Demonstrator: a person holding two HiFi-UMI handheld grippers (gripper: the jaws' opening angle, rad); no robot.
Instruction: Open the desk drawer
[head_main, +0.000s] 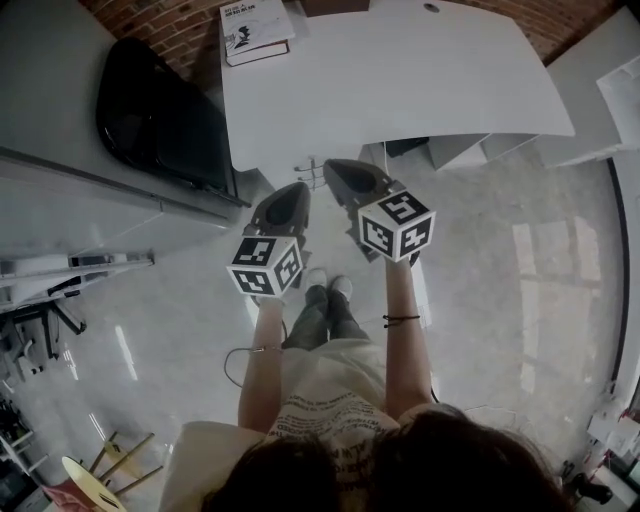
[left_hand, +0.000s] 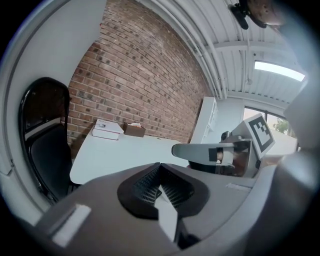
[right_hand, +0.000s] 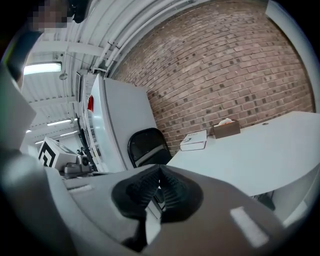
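The white desk (head_main: 400, 80) lies ahead of me, and both grippers hang in the air in front of its near edge, apart from it. No drawer front shows clearly; a white unit (head_main: 470, 148) stands under the desk's right side. My left gripper (head_main: 290, 197) is shut with nothing in it, its ribbed pads meeting at the tip (left_hand: 160, 166). My right gripper (head_main: 345, 172) is also shut and empty (right_hand: 160, 168), and it is a little nearer the desk edge. Each gripper shows in the other's view: the right gripper (left_hand: 210, 151) and the left gripper's marker cube (right_hand: 50, 152).
A black chair (head_main: 160, 115) stands at the desk's left, beside a grey cabinet (head_main: 60, 120). A book (head_main: 255, 30) and a brown box (left_hand: 134, 130) lie at the desk's far end by the brick wall. My feet (head_main: 325, 285) are on the pale floor below the grippers.
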